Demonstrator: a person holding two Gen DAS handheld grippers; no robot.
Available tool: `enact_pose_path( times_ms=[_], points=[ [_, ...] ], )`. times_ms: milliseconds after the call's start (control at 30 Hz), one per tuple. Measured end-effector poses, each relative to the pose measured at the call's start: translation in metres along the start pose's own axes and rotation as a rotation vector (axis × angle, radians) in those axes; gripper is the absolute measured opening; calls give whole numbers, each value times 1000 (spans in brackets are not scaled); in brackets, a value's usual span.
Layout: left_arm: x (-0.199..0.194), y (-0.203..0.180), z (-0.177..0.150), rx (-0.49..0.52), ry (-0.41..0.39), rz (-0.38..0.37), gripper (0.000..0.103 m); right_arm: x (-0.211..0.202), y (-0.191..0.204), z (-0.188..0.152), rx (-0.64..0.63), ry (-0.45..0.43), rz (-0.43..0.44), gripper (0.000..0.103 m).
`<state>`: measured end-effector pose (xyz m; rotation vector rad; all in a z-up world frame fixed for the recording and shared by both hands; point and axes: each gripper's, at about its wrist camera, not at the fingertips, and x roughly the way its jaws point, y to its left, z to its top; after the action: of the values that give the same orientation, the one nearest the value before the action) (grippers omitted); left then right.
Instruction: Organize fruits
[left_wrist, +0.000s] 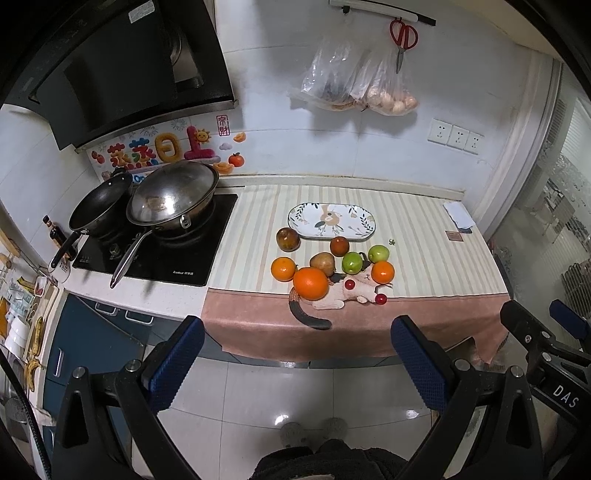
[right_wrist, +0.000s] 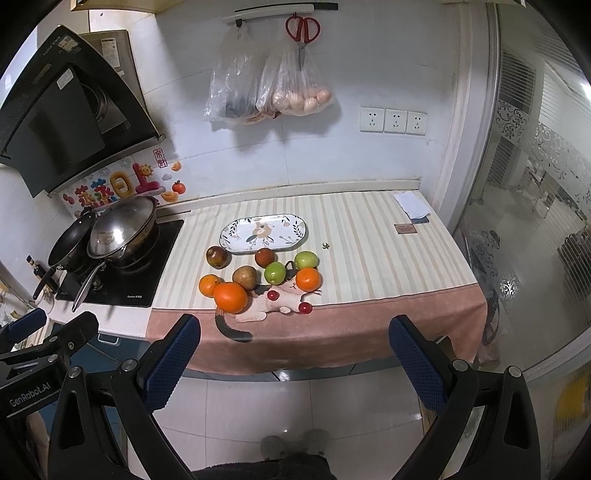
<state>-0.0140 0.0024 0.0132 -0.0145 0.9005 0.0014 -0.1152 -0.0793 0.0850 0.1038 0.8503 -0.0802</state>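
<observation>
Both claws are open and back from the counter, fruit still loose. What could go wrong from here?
The big orange sits near the striped cloth's front edge and touches the brown fruit; nudging either could roll it off. Two small red fruits may slip from a wide claw. The plate lies behind the pile, so reaching over could scatter it.

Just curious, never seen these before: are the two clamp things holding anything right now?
Left gripper: open, holding nothing.
Right gripper: open, holding nothing.
</observation>
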Motion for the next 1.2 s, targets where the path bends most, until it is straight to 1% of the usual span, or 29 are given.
enact_pose_path(
  times_ms=[1000,1200],
  points=[
    [-3,2,-1,-3,-1,-1,103,-10,0,-2,-6,-6,17,103],
    [-9,3,-2,-2,-3,-3,103,-10,3,-3,-3,-11,17,103]
  ],
)
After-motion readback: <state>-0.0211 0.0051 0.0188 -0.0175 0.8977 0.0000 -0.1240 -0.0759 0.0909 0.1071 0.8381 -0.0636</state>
